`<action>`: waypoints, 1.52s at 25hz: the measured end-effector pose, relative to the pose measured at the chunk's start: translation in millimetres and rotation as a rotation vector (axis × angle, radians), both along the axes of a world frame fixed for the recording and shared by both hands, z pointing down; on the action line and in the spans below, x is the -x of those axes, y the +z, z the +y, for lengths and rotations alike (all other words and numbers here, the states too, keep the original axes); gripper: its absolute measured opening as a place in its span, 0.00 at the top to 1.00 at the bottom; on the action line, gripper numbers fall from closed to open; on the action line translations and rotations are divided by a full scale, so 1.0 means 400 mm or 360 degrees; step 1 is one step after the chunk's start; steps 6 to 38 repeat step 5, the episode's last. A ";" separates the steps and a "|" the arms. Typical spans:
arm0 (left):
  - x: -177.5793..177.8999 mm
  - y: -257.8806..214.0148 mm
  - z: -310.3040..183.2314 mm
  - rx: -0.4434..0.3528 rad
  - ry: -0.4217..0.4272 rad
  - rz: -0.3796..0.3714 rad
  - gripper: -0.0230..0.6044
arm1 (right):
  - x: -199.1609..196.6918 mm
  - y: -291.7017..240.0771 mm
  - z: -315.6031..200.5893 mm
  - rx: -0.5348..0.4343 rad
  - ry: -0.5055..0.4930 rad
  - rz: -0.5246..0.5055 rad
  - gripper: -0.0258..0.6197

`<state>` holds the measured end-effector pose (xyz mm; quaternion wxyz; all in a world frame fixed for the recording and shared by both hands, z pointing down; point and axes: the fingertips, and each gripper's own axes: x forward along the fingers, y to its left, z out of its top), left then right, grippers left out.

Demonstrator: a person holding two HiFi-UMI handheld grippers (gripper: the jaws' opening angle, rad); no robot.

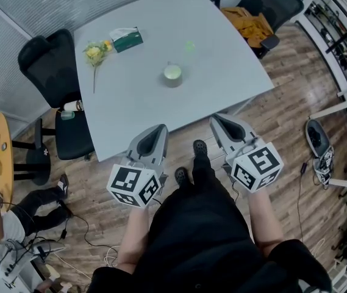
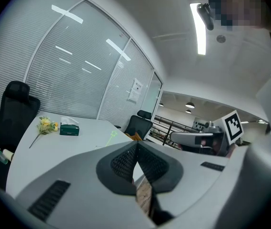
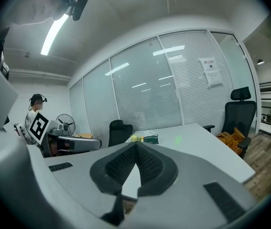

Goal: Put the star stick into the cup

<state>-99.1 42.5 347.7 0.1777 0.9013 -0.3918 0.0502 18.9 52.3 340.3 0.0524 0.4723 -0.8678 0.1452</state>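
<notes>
Head view has us holding both tools low, in the lower middle of the frame, at the near edge of the pale grey tabletop (image 1: 228,81). Our left gripper (image 1: 160,129) and right gripper (image 1: 216,120) sit side by side, tips reaching just over that edge, well apart from everything lying on the tabletop.

In the left gripper view we see the dark ribbed pads meeting tip to tip, with nothing caught between them. The right gripper view shows the same: pads together at the tips and empty.

The small round grey cup (image 1: 172,75) stands upright near the centre of the frame, in the middle of the tabletop. The pale green star stick (image 1: 189,45) lies flat on the tabletop above and slightly right of the cup, near it but not touching.

Toward the upper left of the frame we see a yellow flower on a long stem (image 1: 96,54) and, just right of it, a dark green tissue box (image 1: 127,39). A black mesh office chair (image 1: 50,60) stands against the tabletop's left edge.
</notes>
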 end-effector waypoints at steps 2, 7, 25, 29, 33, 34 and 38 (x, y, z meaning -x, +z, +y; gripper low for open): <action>-0.004 0.001 0.005 0.0005 -0.0003 0.0000 0.97 | -0.004 -0.001 0.003 0.0002 -0.0005 0.0001 0.95; -0.010 0.006 0.014 0.0018 -0.0006 -0.0001 0.97 | -0.011 -0.003 0.009 0.0005 -0.0004 0.0000 0.95; -0.010 0.006 0.014 0.0018 -0.0006 -0.0001 0.97 | -0.011 -0.003 0.009 0.0005 -0.0004 0.0000 0.95; -0.010 0.006 0.014 0.0018 -0.0006 -0.0001 0.97 | -0.011 -0.003 0.009 0.0005 -0.0004 0.0000 0.95; -0.010 0.006 0.014 0.0018 -0.0006 -0.0001 0.97 | -0.011 -0.003 0.009 0.0005 -0.0004 0.0000 0.95; -0.010 0.006 0.014 0.0018 -0.0006 -0.0001 0.97 | -0.011 -0.003 0.009 0.0005 -0.0004 0.0000 0.95; -0.010 0.006 0.014 0.0018 -0.0006 -0.0001 0.97 | -0.011 -0.003 0.009 0.0005 -0.0004 0.0000 0.95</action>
